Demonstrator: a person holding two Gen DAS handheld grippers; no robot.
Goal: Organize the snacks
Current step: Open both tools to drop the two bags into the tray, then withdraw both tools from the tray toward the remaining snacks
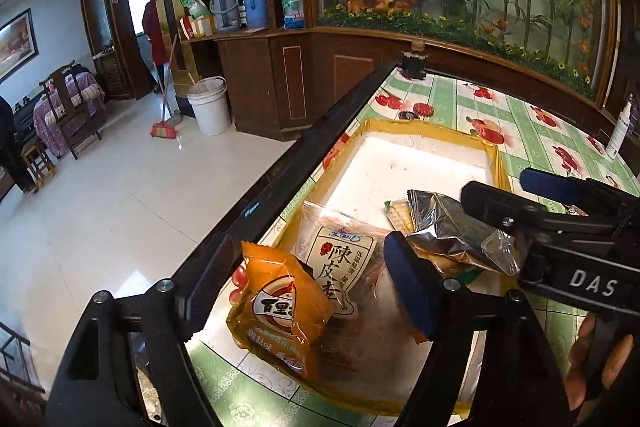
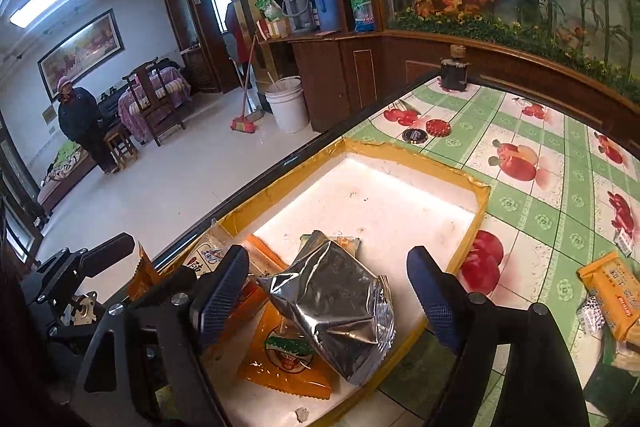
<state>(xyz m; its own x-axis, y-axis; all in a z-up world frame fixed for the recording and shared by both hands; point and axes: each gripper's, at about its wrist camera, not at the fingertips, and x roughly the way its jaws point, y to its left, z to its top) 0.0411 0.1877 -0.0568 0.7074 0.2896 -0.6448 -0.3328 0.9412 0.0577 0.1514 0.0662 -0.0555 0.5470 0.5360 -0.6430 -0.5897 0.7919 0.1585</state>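
Lower centre of both views: white tray [image 2: 400, 211] with yellow rim, resting on the fruit-print desk [image 2: 560, 187]. Silver snack packet [image 2: 336, 307] lies in the tray's near end atop an orange packet [image 2: 280, 367], between the spread fingers of the right tool [image 2: 328, 299], jaws open, not gripping. Left tool [image 1: 304, 291], lower frame, jaws open; an orange snack bag [image 1: 276, 311] sits between its fingers, contact unclear. Clear date packet [image 1: 340, 259] beside it. Further orange packet [image 2: 612, 295] on desk, right edge, well apart.

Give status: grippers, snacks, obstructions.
Left gripper open around orange snack packet. Right gripper open over silver foil packet in yellow-rimmed tray. Nothing blocking.
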